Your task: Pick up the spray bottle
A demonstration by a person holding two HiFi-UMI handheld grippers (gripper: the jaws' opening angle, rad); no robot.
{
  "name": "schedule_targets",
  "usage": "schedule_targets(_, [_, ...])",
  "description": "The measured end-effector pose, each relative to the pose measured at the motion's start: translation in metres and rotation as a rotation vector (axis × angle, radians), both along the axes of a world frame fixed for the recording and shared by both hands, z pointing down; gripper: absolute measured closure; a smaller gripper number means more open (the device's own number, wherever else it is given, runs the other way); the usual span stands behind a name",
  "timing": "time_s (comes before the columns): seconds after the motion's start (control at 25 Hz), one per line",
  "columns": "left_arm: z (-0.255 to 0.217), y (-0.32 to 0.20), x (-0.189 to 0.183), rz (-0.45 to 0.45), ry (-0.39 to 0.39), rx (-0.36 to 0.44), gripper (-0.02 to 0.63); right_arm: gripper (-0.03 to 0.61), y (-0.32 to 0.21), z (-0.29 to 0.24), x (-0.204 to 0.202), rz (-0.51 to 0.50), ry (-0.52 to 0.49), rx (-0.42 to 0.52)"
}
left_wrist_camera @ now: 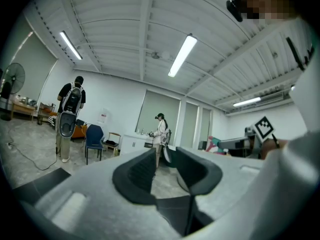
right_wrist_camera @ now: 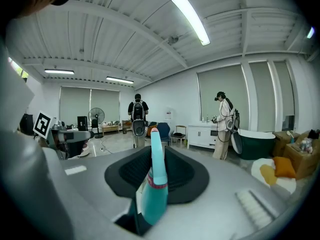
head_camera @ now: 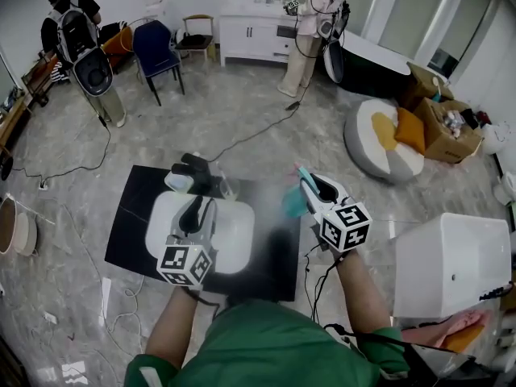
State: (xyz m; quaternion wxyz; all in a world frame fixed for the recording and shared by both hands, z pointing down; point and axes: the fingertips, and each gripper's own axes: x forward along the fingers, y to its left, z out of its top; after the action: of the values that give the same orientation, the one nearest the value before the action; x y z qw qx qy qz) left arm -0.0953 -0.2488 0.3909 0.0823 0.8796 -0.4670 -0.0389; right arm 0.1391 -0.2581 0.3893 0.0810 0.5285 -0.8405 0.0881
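1. Teal plastic marks the spray bottle (right_wrist_camera: 154,186); it sits clamped in the right hand-held gripper (head_camera: 313,190), whose jaws press on either side of it, nozzle tip rising past them; it hangs in the air just right of the white basin (head_camera: 242,244), clear of the black slab (head_camera: 133,216) below.
2. The left hand-held gripper (left_wrist_camera: 165,171) hovers over the basin; its jaws stand a narrow gap apart, with nothing between them.
3. Risks, as I judge them: the bottle looks smooth and tapered, so a tilt or a slackened squeeze could let it swivel or slide out between the pads; it would then drop onto the basin or the slab; the two grippers are near each other, so a careless swing could knock the bottle.
4. Containers: the basin looks empty where it shows, a black tap (head_camera: 197,170) at its far edge; a cardboard box (head_camera: 442,123) well to the right holds mixed goods too small to name; a white tub (head_camera: 451,264) stands at the right, its inside unseen.
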Motion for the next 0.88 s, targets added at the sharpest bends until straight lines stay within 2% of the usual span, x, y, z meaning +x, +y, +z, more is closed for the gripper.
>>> schedule_targets(0.36, [-0.001,-0.007,0.015,0.032,0.008,-0.003,0.492,0.495,0.002,-0.003,0.009,0.002,0.007,0.002])
schedule_targets(0.88, [0.005,-0.013,0.014,0.030,-0.001,-0.013,0.492,0.495,-0.006,0.008,0.004,-0.015,0.002,-0.014])
